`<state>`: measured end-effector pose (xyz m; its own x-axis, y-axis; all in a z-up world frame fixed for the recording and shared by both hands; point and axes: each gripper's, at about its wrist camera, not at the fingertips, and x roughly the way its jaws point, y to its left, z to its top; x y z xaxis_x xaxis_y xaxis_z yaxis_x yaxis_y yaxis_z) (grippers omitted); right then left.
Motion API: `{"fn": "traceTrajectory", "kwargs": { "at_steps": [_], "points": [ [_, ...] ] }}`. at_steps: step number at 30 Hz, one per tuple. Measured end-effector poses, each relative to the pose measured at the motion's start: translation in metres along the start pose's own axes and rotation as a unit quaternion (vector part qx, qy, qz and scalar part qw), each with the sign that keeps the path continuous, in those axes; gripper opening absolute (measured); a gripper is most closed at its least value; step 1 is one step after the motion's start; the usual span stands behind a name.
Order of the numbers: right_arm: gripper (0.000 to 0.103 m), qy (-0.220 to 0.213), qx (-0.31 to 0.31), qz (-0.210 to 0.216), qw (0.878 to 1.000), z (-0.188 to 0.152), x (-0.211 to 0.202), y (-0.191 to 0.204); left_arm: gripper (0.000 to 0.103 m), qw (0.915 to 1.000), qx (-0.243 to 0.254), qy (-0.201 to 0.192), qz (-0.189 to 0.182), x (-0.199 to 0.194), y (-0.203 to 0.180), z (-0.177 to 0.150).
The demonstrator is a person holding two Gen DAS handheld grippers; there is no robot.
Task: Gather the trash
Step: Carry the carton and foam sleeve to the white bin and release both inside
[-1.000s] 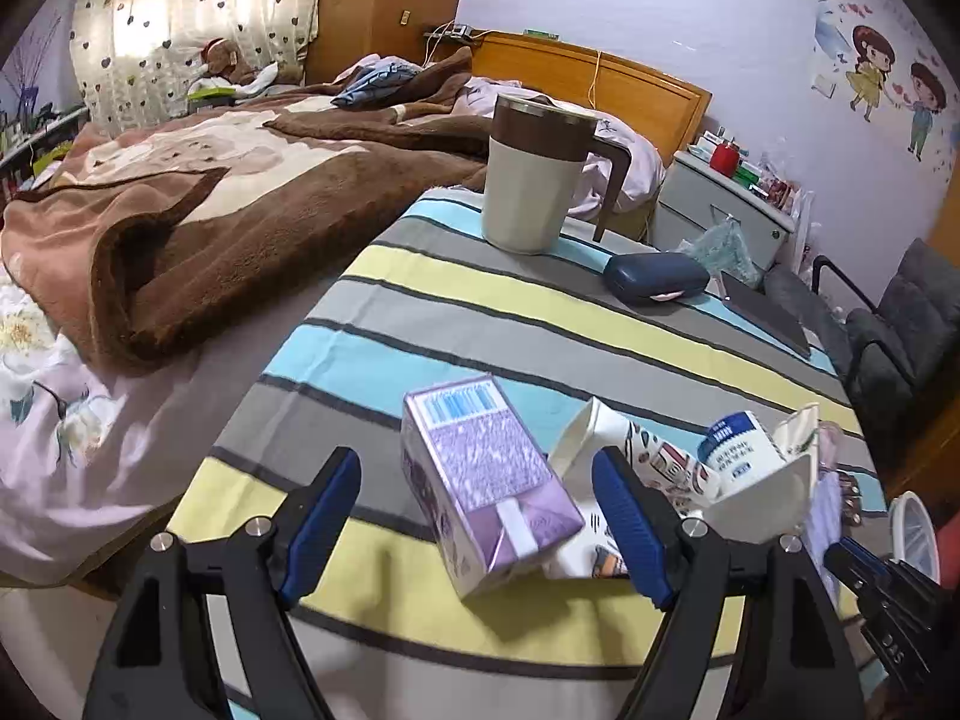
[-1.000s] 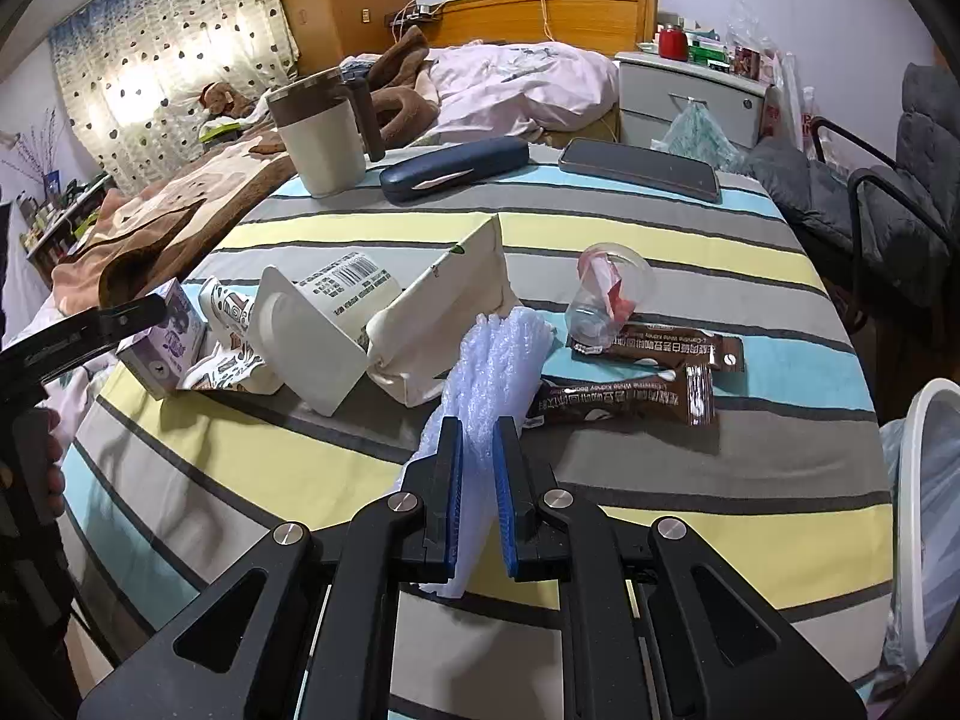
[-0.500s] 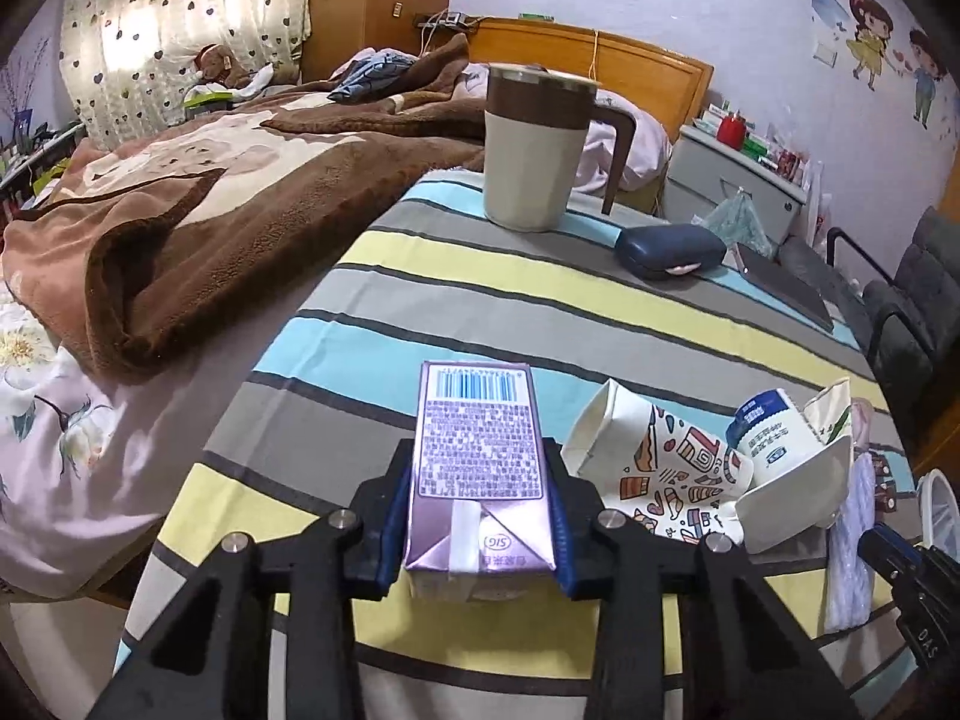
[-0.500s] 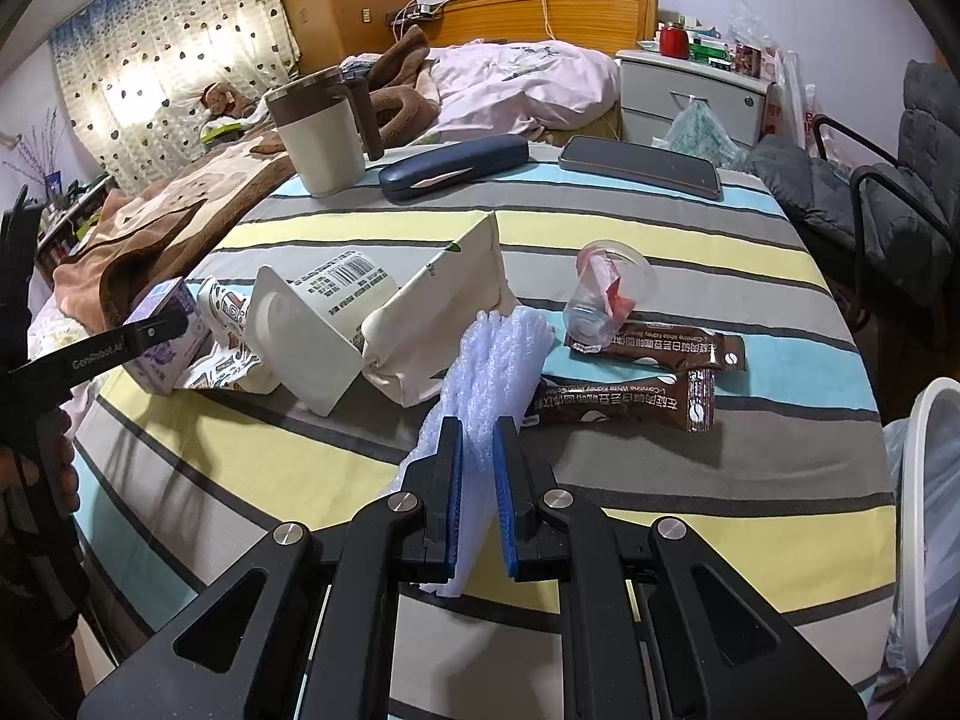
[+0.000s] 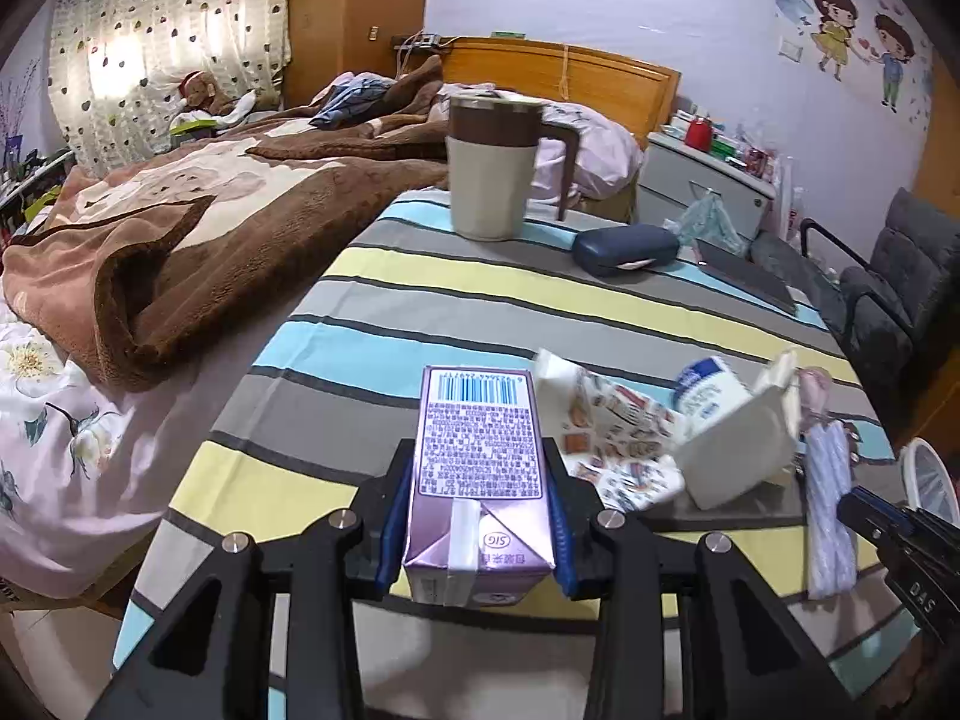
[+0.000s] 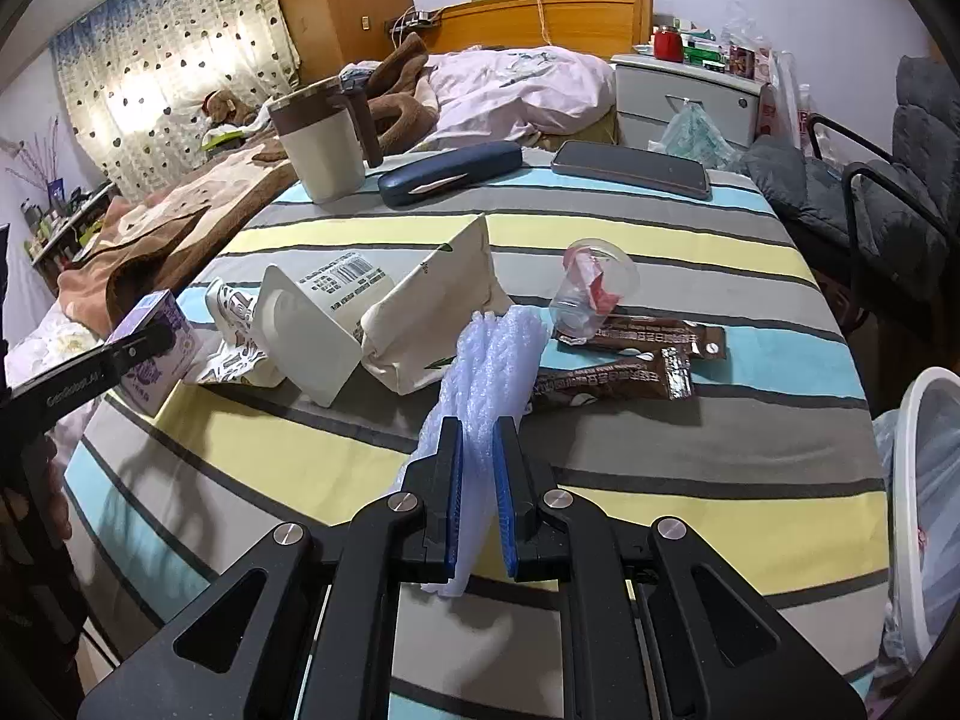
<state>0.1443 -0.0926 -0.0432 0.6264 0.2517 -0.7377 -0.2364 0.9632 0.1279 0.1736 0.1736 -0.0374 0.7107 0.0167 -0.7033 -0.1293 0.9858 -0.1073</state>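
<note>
My left gripper (image 5: pixel 477 525) is shut on a purple drink carton (image 5: pixel 477 462), both blue pads pressed to its sides, just above the striped tablecloth (image 5: pixel 420 294). The same carton (image 6: pixel 159 342) shows at the far left of the right wrist view. My right gripper (image 6: pixel 478 504) is shut on a strip of white foam wrap (image 6: pixel 489 360) that sticks out ahead of the pads. Between the two lie a patterned crumpled paper (image 5: pixel 612 438), a white flattened box (image 6: pixel 318 330), a cream milk carton (image 6: pixel 432 312), a clear plastic cup (image 6: pixel 591 291) on its side and two brown snack wrappers (image 6: pixel 636 360).
A beige and brown mug (image 6: pixel 321 144), a dark blue glasses case (image 6: pixel 450 171) and a dark tablet (image 6: pixel 630 168) stand at the table's far edge. A white bin with a bag (image 6: pixel 924 492) sits at the right. A bed with a brown blanket (image 5: pixel 180 222) lies left, a grey chair (image 6: pixel 900 180) right.
My left gripper went from open around the tilted purple carton to shut on it, then drew it slightly back and up. The right gripper and its foam wrap stayed still.
</note>
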Motion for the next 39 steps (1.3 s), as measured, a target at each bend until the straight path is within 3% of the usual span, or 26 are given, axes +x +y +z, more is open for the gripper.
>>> {"fn": "traceTrajectory", "kwargs": {
  "at_steps": [10,23,32,39],
  "points": [
    [0.012,-0.019,0.007,0.0,1.0,-0.004,-0.021,-0.013,0.04,0.9989,0.021,-0.033,-0.028,-0.038,-0.03,-0.003],
    [0.012,-0.043,0.03,-0.02,0.998,-0.013,-0.05,-0.048,0.04,0.992,0.076,-0.045,-0.09,-0.06,-0.103,-0.012],
    [0.012,-0.064,0.054,-0.048,0.995,-0.018,-0.074,-0.084,0.04,0.9814,0.124,-0.039,-0.141,-0.06,-0.172,-0.018],
    [0.012,-0.076,0.076,-0.08,0.991,-0.026,-0.092,-0.117,0.04,0.9677,0.162,-0.029,-0.19,-0.059,-0.232,-0.023]
  ]
}}
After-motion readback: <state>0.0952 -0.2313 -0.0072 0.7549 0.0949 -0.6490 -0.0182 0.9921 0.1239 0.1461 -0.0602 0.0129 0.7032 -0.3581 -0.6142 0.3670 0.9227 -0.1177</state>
